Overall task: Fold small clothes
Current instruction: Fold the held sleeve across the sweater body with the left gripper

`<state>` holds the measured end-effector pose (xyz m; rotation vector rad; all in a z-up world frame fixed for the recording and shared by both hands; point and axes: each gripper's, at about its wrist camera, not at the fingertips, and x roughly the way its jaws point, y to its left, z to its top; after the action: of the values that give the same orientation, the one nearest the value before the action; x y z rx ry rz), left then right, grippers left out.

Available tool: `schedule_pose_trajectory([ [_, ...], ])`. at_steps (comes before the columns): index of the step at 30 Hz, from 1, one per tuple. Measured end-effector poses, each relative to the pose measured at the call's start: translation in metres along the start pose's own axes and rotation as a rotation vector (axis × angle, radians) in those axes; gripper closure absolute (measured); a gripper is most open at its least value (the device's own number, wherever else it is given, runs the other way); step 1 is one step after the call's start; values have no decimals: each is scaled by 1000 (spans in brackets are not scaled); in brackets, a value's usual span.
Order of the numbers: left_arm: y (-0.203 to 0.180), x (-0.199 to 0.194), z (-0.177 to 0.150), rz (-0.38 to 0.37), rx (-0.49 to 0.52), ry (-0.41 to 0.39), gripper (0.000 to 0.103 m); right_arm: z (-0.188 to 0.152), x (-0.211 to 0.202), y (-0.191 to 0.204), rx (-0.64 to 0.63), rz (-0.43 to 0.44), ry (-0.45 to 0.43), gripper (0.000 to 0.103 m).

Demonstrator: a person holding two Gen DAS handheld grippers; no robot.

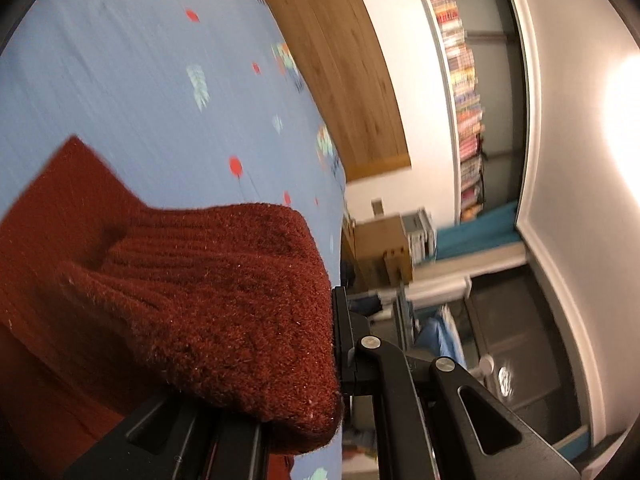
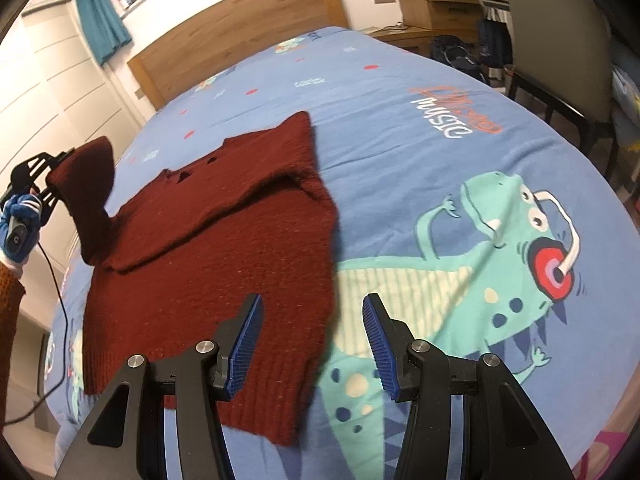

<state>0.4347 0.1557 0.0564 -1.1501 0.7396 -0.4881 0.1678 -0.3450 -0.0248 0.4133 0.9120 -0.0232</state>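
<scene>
Blue-padded fingers [image 2: 248, 344] of the right gripper [image 2: 312, 344] stand about half open with nothing between them, hovering over the lower hem of the sweater [image 2: 208, 256]. Largest here is the bed [image 2: 400, 184], its blue cover printed with a green dinosaur [image 2: 460, 280]. On it the dark red sweater lies spread flat. One sleeve [image 2: 86, 184] is lifted off the cover at the far side, clamped in the fully closed left gripper [image 1: 340, 340], which a gloved hand [image 2: 18, 224] holds.
</scene>
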Motion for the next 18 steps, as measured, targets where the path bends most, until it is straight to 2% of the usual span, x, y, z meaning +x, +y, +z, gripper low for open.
schedule_pose_trajectory([
  [5, -5, 40, -50, 76, 83, 133, 99, -4, -3, -18, 38, -3, -7, 50],
  [8, -1, 61, -88, 157, 149, 216, 99, -6, -2, -25, 53, -2, -4, 50],
  [12, 24, 78, -137, 292, 211, 306, 99, -7, -1, -31, 65, 0, -3, 50],
  [15, 38, 93, -164, 391, 264, 377, 98, -5, -1, -33, 70, 4, -5, 50],
  [18, 43, 94, -186, 447, 310, 420, 96, -5, -3, -34, 72, 9, -10, 50],
])
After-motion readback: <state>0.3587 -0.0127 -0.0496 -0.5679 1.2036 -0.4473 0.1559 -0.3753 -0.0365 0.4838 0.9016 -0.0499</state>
